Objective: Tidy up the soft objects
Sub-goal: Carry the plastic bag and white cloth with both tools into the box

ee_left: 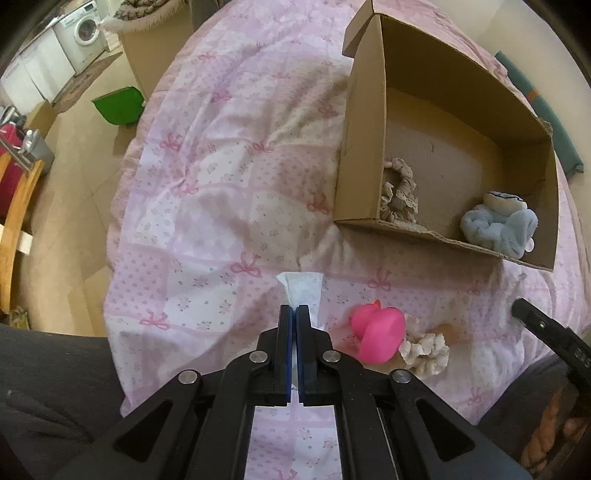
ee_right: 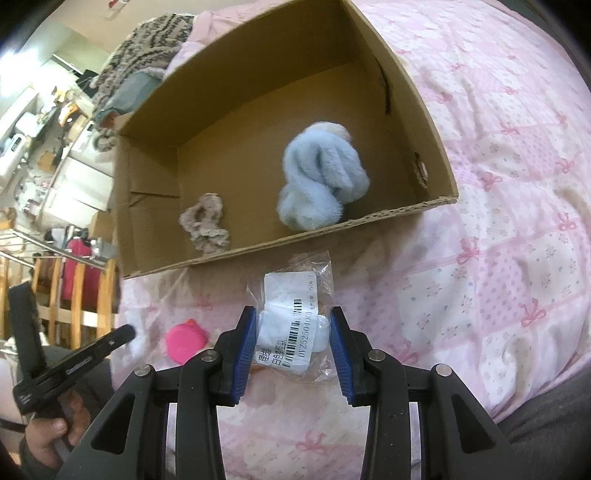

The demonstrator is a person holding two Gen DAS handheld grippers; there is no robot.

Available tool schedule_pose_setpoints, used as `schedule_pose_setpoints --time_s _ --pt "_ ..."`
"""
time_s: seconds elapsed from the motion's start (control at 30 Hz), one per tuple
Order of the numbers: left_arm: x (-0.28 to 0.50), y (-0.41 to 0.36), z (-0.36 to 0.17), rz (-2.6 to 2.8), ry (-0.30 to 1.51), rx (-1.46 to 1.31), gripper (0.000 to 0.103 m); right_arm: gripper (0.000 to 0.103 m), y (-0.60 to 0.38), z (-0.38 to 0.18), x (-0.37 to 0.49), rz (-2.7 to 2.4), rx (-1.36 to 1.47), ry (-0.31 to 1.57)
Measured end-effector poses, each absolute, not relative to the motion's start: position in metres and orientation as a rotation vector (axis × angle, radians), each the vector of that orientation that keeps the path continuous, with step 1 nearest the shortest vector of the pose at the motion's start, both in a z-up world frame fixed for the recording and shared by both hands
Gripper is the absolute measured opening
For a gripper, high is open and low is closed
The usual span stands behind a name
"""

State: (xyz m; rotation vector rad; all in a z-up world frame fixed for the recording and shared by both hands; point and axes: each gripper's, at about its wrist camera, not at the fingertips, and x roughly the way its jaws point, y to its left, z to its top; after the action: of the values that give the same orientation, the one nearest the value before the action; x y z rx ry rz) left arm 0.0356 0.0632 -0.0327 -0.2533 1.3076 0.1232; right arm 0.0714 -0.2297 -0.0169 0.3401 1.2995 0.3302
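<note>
A cardboard box (ee_left: 362, 147) lies on the pink bedspread and also shows in the right wrist view (ee_right: 147, 184). It holds a blue fluffy toy (ee_left: 498, 225) (ee_right: 321, 177) and a beige scrunchie (ee_left: 399, 195) (ee_right: 205, 225). My left gripper (ee_left: 294, 308) is shut on a white tissue (ee_left: 303, 288) above the bed. A pink rubber duck (ee_left: 378, 332) (ee_right: 184, 341) and a cream scrunchie (ee_left: 424, 350) lie to its right. My right gripper (ee_right: 291, 317) is open around a clear plastic bag with a white soft item (ee_right: 291, 332), the pads either side of it.
The pink floral bedspread (ee_left: 221, 184) (ee_right: 517, 184) covers the bed. A green bin (ee_left: 120, 105) and a washing machine (ee_left: 83, 33) stand on the floor to the left. A wooden rail (ee_right: 55, 291) stands beside the bed.
</note>
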Motion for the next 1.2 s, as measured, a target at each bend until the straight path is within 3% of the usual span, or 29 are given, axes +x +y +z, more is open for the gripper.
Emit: schedule_pose_setpoints --time_s 0.6,0.83,1.2 --pt "0.09 0.038 0.073 0.06 0.989 -0.125 0.002 0.041 -0.226 0.076 0.074 0.507 0.302 0.997" --pt "0.116 0.022 0.072 0.006 0.916 -0.107 0.002 0.041 -0.22 0.07 0.1 0.466 0.263 0.931" --pt "0.134 -0.005 0.039 -0.041 0.867 -0.049 0.002 0.041 -0.22 0.027 0.121 0.4 0.258 1.018"
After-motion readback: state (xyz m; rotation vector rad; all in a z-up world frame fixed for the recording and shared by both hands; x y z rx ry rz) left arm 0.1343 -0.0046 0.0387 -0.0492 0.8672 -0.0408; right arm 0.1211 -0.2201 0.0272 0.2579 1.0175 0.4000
